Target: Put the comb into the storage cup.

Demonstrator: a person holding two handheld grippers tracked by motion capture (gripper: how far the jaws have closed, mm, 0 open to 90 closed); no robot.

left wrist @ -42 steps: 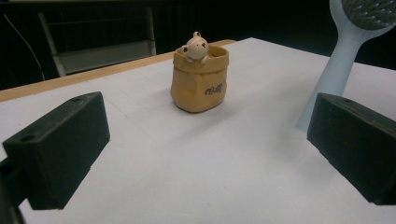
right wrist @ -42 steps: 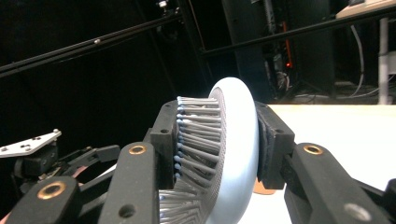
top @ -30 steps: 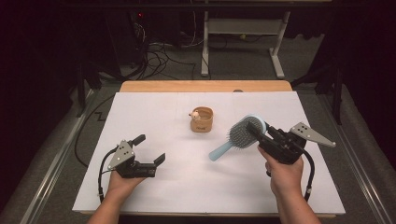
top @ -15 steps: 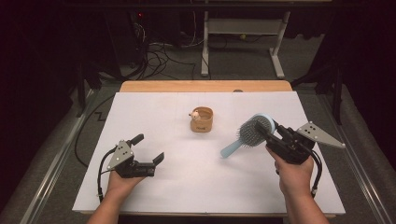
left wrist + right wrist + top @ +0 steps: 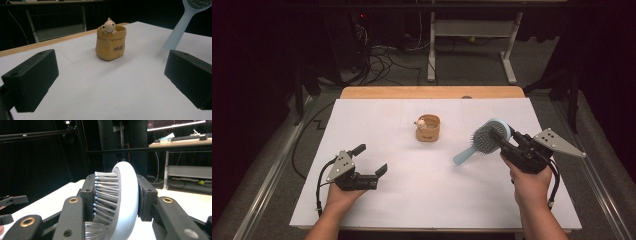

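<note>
A light blue hairbrush (image 5: 486, 138) hangs above the right side of the white table (image 5: 377, 120), handle slanting down to the left. My right gripper (image 5: 500, 136) is shut on its round head (image 5: 125, 202), one jaw on the bristles and the other on the back. A tan pot (image 5: 428, 129) with a small bear figure on its rim stands at mid-table. My left gripper (image 5: 372, 159) rests low at the front left, open and holding nothing. In the left gripper view the pot (image 5: 111, 45) stands ahead between the wide jaws, and the brush handle (image 5: 180, 27) hangs at upper right.
A wooden strip (image 5: 432, 92) borders the table's far edge. Beyond it are cables on the floor (image 5: 382, 60) and a white desk frame (image 5: 472, 45). Bare white surface lies between the two grippers and around the pot.
My right gripper has carried the hairbrush a little to the right and slightly farther away. The left gripper and the pot have stayed put.
</note>
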